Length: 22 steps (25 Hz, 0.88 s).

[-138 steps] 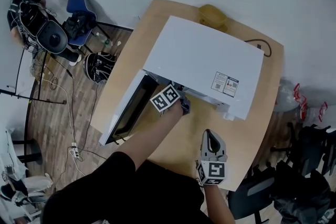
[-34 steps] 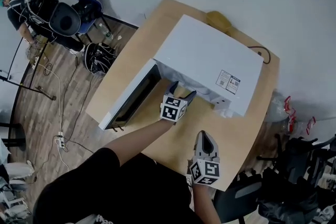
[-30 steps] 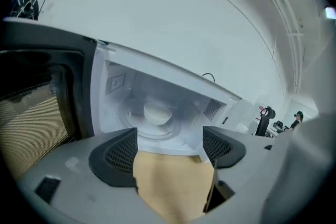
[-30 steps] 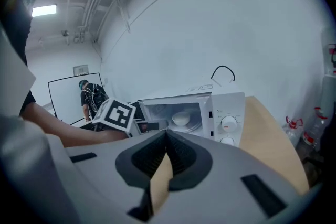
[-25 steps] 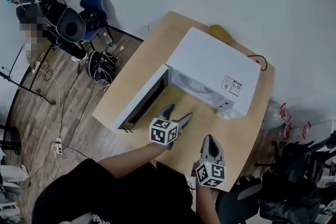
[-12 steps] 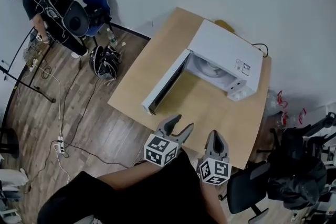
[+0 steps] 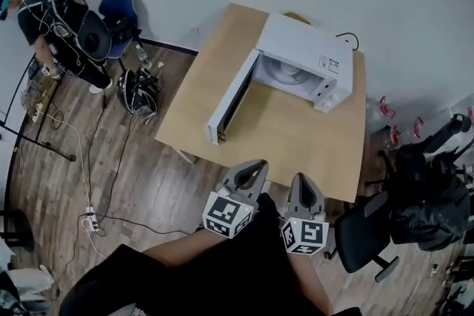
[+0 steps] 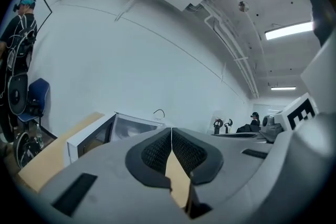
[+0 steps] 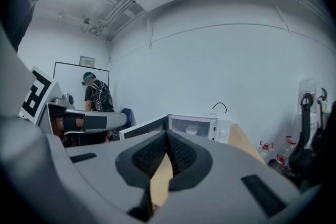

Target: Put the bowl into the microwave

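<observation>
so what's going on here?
A person holds two grippers close to the body, standing back from the table. The left gripper and right gripper both have their jaws shut on nothing. On the table the microwave has its door swung open, and a pale bowl sits inside. Nothing is touching either one.

One bench (image 7: 296,137), one microwave (image 7: 304,46), one bowl (image 7: 285,73) inside. Two grippers: left gripper (image 7: 256,166), right gripper (image 7: 304,178). Two chairs: blue chair (image 7: 117,7), black chair (image 7: 361,233). One person (image 7: 48,11).
</observation>
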{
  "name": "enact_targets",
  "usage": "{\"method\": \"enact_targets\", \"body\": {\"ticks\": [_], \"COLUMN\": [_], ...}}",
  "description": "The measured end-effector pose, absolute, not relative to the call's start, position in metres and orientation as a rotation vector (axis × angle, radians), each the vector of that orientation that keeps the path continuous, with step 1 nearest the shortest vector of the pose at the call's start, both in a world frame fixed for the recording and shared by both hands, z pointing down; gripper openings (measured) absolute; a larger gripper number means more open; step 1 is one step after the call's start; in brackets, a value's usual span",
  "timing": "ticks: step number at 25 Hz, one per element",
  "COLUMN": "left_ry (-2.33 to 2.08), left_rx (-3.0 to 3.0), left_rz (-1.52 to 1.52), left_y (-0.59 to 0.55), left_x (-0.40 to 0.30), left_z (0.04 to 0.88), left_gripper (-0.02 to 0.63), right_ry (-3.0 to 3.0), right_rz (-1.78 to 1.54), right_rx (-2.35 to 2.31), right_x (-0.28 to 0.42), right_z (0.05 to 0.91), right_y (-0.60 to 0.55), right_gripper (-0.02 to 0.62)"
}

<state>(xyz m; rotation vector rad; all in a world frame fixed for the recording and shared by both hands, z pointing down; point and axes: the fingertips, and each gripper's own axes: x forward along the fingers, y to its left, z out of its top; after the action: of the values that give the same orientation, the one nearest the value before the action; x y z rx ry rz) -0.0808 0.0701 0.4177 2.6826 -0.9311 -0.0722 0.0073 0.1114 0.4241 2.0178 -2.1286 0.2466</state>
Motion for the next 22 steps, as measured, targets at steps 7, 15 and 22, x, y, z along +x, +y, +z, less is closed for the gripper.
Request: {"method": "enact_targets", "body": {"ticks": [7,15,22], "left_ry": [-0.969,-0.982,-0.988], "left_rx": [2.758,2.738,2.768], "left_rz": [0.006,0.060,0.068], "left_y": [0.082,0.095,0.091], "left_x": [-0.080,-0.094,-0.094], "left_z": [0.412,0.425,0.419], "left_gripper": [0.017,0.017,0.017], "right_ry": [-2.124,-2.146,-2.157], "right_rz": [0.235,0.249,0.237], "right_rx": [2.051,2.051,2.058], "right_x": [0.007,0.001,0.000], "right_z": [0.424,0.425,0.422], "right_y": [0.128,0.133,0.127], "right_gripper": [0.059,0.058,0.058]}}
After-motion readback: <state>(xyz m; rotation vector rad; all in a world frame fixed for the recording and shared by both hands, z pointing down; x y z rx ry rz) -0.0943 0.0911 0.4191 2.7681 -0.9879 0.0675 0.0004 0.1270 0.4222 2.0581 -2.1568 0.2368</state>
